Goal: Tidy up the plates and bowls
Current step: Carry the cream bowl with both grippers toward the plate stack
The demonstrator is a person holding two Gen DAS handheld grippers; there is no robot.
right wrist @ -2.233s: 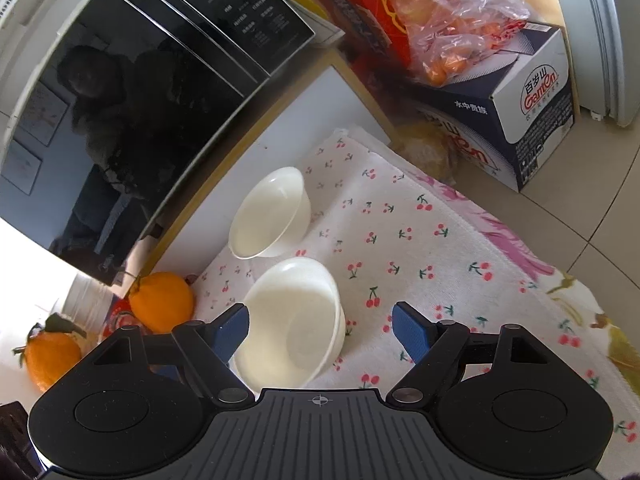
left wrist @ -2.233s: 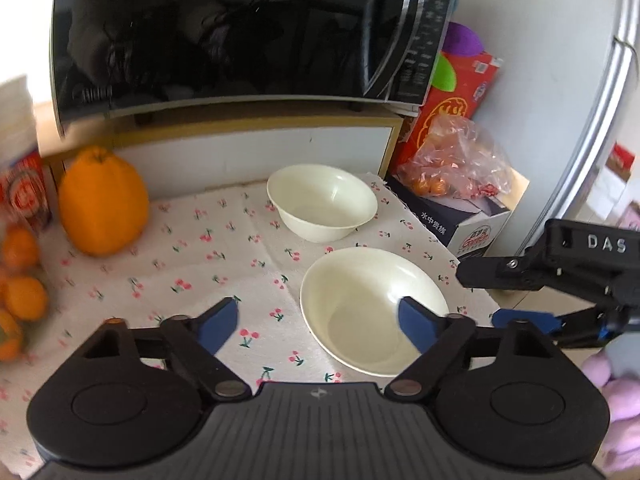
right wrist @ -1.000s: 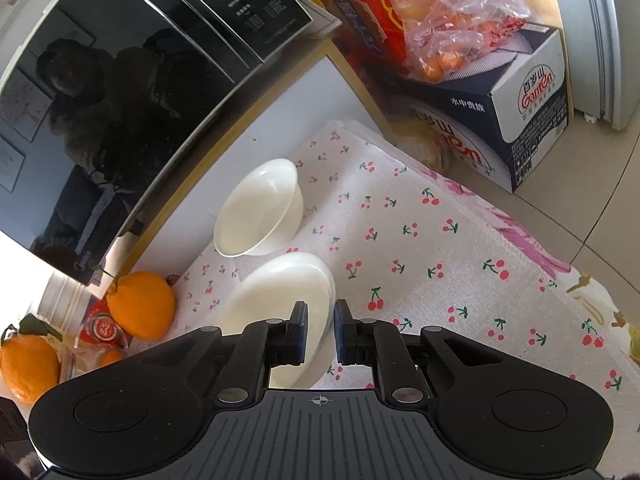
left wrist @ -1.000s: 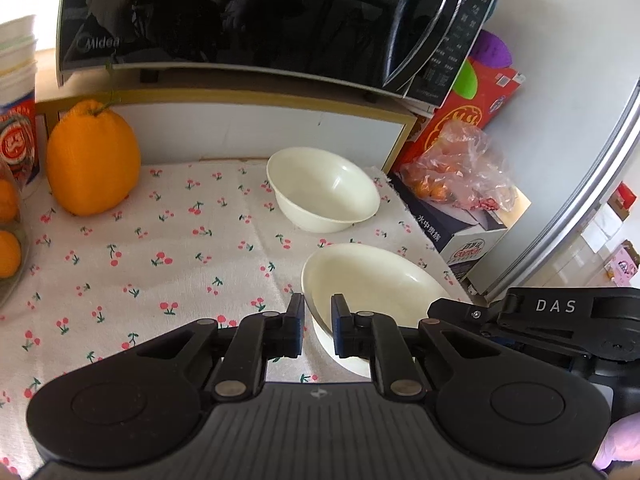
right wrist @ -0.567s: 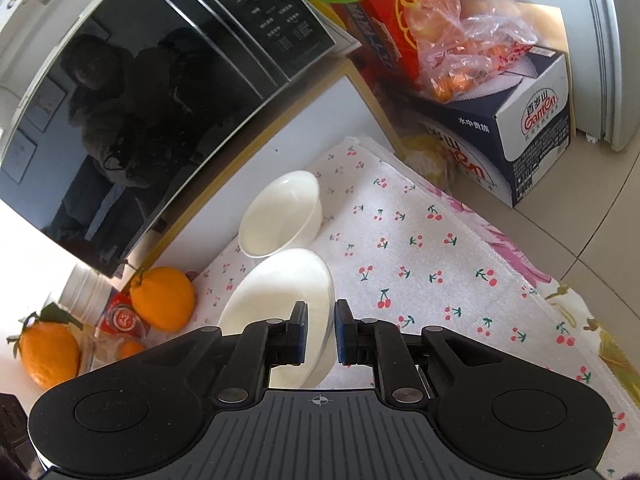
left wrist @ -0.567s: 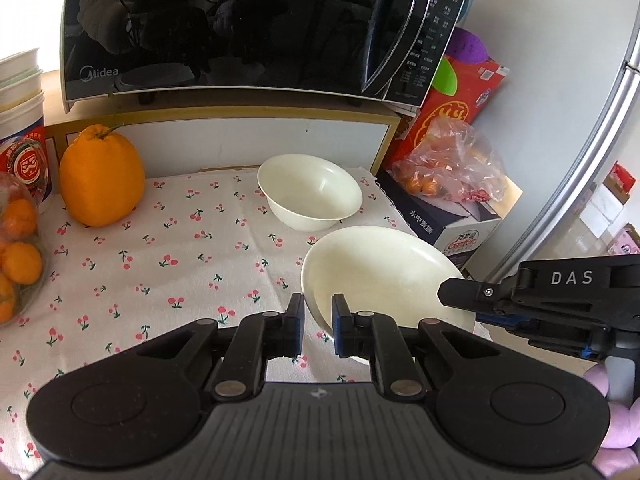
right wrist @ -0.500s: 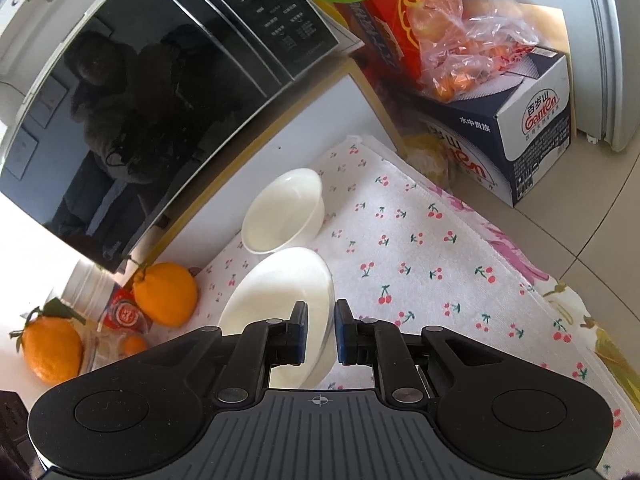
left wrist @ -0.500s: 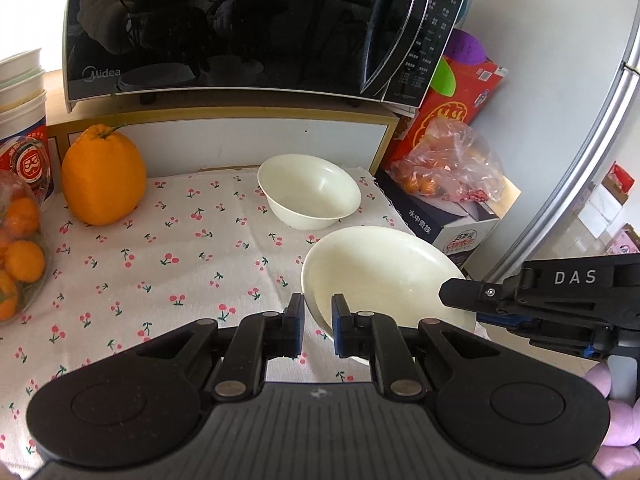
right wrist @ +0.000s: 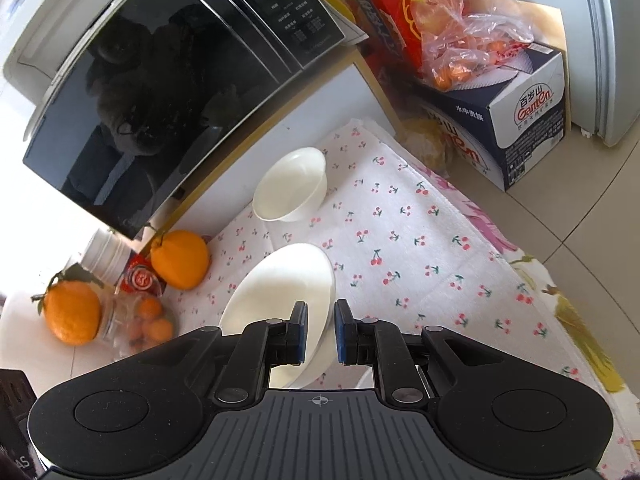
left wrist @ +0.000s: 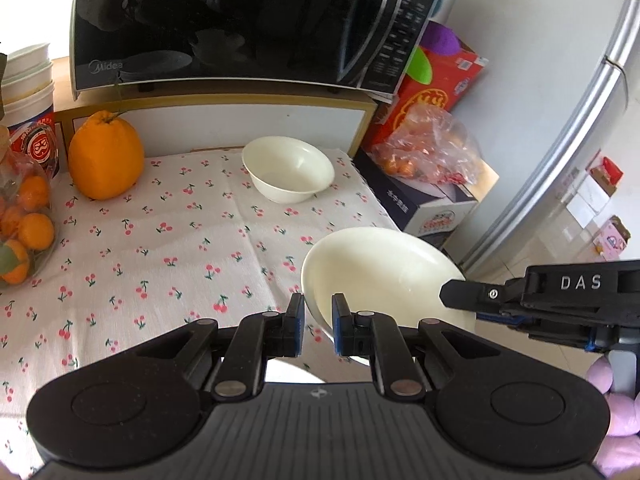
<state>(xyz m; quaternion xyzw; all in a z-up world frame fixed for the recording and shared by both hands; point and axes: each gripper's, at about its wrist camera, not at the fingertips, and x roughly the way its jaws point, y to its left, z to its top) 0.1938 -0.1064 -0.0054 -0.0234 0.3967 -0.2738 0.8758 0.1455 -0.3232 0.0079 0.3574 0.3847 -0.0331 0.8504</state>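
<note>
A cream bowl is held tilted above the cherry-print cloth, off its right edge. My left gripper is shut on its near-left rim. My right gripper is shut on its opposite rim; it shows in the left wrist view at the bowl's right side. The held bowl also shows in the right wrist view. A second cream bowl stands upright on the cloth at the back, below the microwave; it shows in the right wrist view too.
A black microwave sits on a shelf above the cloth. A large orange fruit and a bag of small oranges lie at the left. Stacked paper cups, a cardboard box and a fridge door surround the cloth.
Both grippers closed on the near bowl's rims, then lifted it off the cloth. It now hangs higher and nearer, tilted, while the far bowl has stayed put.
</note>
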